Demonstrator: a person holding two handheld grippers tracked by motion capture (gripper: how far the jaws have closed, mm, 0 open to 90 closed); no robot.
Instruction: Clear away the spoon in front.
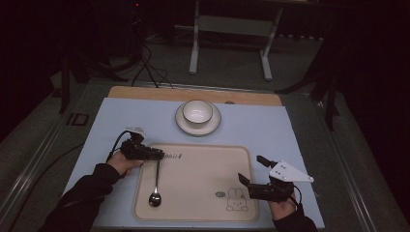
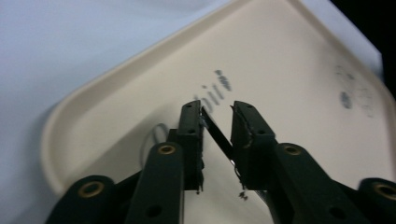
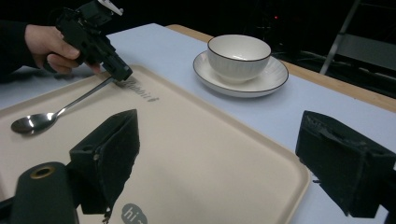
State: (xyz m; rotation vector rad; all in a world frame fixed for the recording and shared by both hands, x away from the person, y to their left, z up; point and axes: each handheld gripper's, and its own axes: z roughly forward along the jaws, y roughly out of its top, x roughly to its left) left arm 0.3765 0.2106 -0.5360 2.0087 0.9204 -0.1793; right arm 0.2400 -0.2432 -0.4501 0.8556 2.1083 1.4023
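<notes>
Right tool (image 1: 250,170) nearest, at the right edge of the cream tray (image 1: 203,212), jaws spread wide with nothing between them, held in the right hand (image 1: 283,205); in the right gripper view its two black jaws frame the tray's near corner, apart from everything on it. Rabbit drawing (image 1: 235,199) printed on the tray just left of this tool. Spoon (image 1: 155,186) lies on the left part of the tray, bowl end toward the person, handle running away to the tray's far-left edge. Left tool (image 1: 158,154) sits at that handle tip, held by the left hand (image 1: 123,163); in the left gripper view the thin handle (image 2: 219,136) passes diagonally between the two jaws, which stand narrow, one jaw touching it, the other close beside; full clamp not clear. From the right gripper view the left tool (image 3: 122,73) meets the spoon (image 3: 51,114) handle end next to the printed lettering (image 3: 142,91), spoon bowl resting on the tray. Tray sits on a light blue mat (image 1: 106,121) on the table (image 1: 193,93). Farther back, white bowl (image 1: 197,111) on a white saucer (image 1: 212,126), on the mat past the tray's far edge, well apart from both tools.
</notes>
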